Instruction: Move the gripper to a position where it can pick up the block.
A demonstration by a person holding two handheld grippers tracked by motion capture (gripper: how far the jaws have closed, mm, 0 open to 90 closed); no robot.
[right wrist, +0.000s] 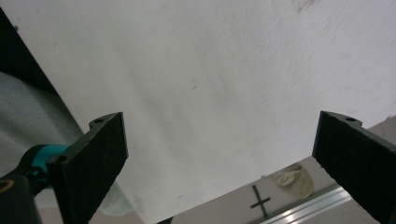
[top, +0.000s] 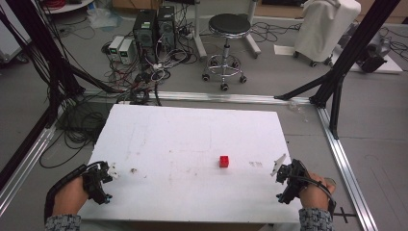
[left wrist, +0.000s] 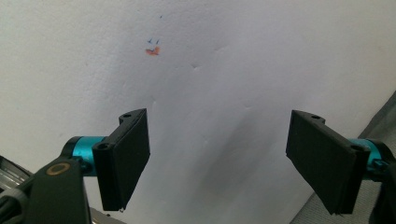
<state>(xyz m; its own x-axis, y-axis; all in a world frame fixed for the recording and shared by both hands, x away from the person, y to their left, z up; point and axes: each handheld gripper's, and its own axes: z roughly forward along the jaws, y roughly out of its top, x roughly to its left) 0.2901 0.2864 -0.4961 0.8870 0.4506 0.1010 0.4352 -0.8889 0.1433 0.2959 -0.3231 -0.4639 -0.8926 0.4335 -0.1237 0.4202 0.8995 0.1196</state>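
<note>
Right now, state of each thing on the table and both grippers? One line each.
left gripper: open, nothing between its jaws, over the table's near-left part.
right gripper: open, nothing between its jaws, over the table's near-right edge.
red block: resting on the table, apart from both grippers, nearer the right one.
white table: bare except for the block, faint marks and scuffs.

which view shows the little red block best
The high view: the red block sits whole on the white table, nearer the right gripper than the left gripper. The two gripper views look at bare white tabletop between open jaws, with no block in frame.
</note>
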